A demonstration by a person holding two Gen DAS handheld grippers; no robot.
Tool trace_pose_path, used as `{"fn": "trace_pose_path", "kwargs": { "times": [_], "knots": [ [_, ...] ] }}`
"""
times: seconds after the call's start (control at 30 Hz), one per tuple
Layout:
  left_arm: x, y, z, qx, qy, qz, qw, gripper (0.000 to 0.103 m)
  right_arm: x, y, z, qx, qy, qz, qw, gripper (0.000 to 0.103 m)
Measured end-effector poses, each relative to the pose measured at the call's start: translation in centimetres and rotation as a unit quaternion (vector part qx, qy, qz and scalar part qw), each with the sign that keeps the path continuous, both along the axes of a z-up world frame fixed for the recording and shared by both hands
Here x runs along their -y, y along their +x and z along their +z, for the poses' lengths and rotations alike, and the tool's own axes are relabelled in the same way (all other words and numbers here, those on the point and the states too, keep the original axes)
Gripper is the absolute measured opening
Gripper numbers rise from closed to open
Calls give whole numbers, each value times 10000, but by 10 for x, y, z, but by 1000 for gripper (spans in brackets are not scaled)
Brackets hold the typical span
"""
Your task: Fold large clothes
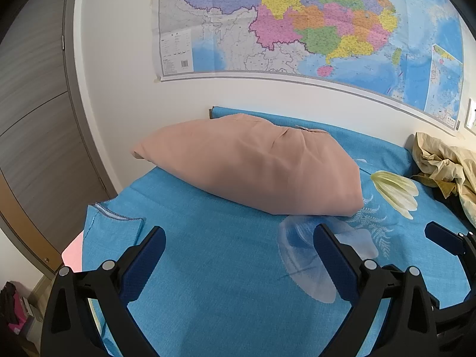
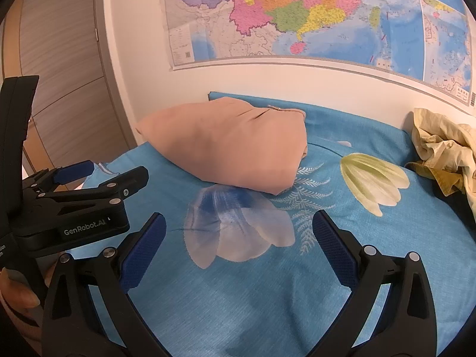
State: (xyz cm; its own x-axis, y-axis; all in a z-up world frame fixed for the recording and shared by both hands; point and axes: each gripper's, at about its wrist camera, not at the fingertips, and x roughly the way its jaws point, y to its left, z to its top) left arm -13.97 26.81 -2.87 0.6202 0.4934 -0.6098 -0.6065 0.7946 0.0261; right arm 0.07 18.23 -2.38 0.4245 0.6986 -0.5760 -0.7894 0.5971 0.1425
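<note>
Left gripper (image 1: pixel 239 239): I see its blue-padded fingers spread wide apart, holding nothing, over the blue floral sheet (image 1: pixel 208 267).
Right gripper (image 2: pixel 239 226): fingers likewise wide apart and empty — the left gripper shows at my left edge.
Pink garment (image 1: pixel 253 163): folded into a bundle, lying on the sheet near the wall, ahead of both grippers and apart from them.
Yellow garment (image 2: pixel 446 154): crumpled at the far right of the bed — untouched.
Wall: a coloured map (image 1: pixel 312 20) above the bed.
</note>
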Motion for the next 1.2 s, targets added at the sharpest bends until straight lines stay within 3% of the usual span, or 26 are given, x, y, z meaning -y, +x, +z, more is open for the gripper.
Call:
{"fn": "trace_pose_path", "kwargs": {
  "times": [1.2],
  "knots": [
    [6, 2, -2, -18, -38, 11, 10000, 96, 3, -1, -1, -38, -27, -5, 10000, 97]
  ]
}}
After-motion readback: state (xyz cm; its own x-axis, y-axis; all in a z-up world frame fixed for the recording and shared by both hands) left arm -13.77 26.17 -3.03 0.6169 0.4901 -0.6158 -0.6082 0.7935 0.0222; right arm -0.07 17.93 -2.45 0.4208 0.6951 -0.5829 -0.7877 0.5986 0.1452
